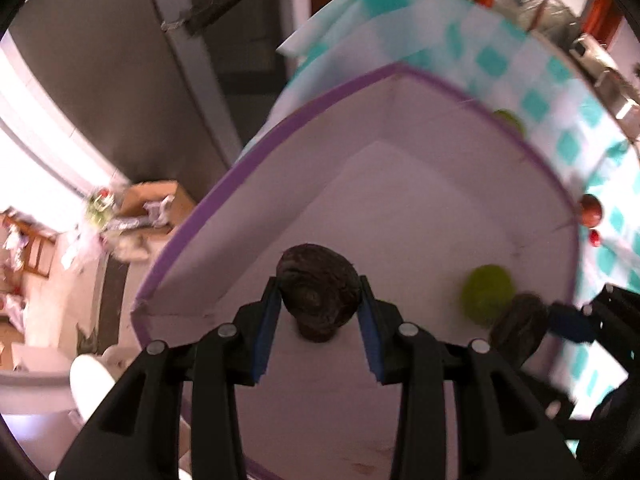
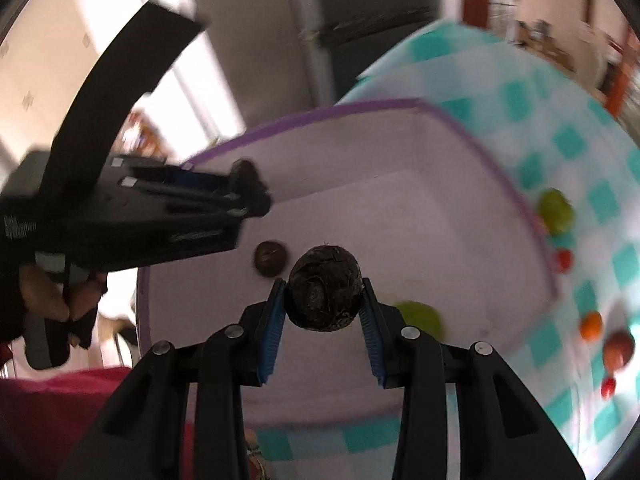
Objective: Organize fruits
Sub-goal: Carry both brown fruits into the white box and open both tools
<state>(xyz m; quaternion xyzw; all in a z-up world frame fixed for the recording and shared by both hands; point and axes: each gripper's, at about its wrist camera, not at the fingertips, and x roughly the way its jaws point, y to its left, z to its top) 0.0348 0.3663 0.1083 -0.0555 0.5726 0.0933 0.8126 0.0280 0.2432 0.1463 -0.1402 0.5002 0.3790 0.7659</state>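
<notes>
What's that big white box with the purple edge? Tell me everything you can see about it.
The box is a soft-looking, squarish open bin with pale, nearly white walls and floor and a purple trim along its top rim. It sits on a table covered in a white and teal checked cloth. Inside, on the floor, lie a green fruit and a small brown round fruit. Nothing appears to touch its walls; both tongs hover above its opening, each gripping a dark, rough-skinned fruit. Motion blur softens finer detail.
</notes>
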